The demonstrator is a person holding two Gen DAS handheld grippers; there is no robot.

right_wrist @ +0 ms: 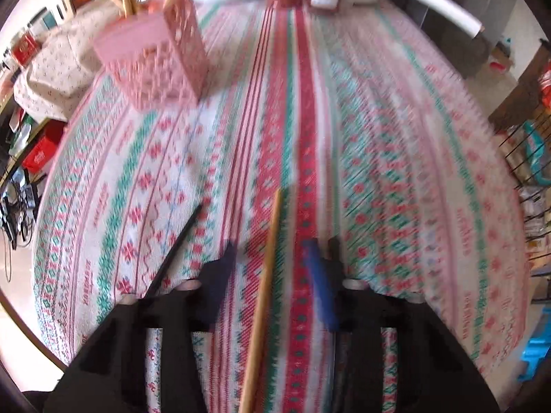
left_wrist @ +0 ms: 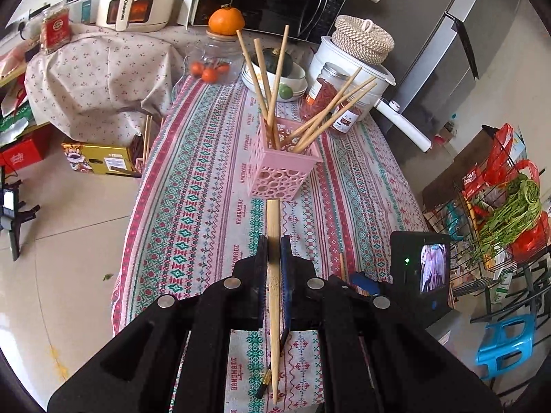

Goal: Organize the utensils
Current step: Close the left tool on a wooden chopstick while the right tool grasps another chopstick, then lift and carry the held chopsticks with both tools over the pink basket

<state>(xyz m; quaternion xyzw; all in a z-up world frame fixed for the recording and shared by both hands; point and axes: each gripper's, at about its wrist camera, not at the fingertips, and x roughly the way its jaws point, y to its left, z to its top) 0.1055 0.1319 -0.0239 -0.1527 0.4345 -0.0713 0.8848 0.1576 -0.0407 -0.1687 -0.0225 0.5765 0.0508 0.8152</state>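
My left gripper point(left_wrist: 274, 241) is shut on a bamboo chopstick point(left_wrist: 273, 216), held above the patterned tablecloth point(left_wrist: 193, 206); its tip points at a pink perforated basket point(left_wrist: 280, 168) that holds several bamboo chopsticks. A black chopstick point(left_wrist: 272, 368) lies on the cloth under this gripper. The right wrist view is blurred. There my right gripper point(right_wrist: 272, 246) is low over the cloth with another bamboo chopstick point(right_wrist: 267, 285) between its fingers, cloth showing on both sides of it. The black chopstick point(right_wrist: 175, 244) lies to its left and the pink basket point(right_wrist: 155, 62) stands far left.
Behind the basket stand a bowl stack point(left_wrist: 275, 79) with a green squash, jars point(left_wrist: 323, 93), a white pot point(left_wrist: 351, 65) under a woven lid and a microwave point(left_wrist: 272, 0). A black device with a lit screen point(left_wrist: 420, 268) is at the right. The table edge point(left_wrist: 127, 241) drops to tiled floor on the left.
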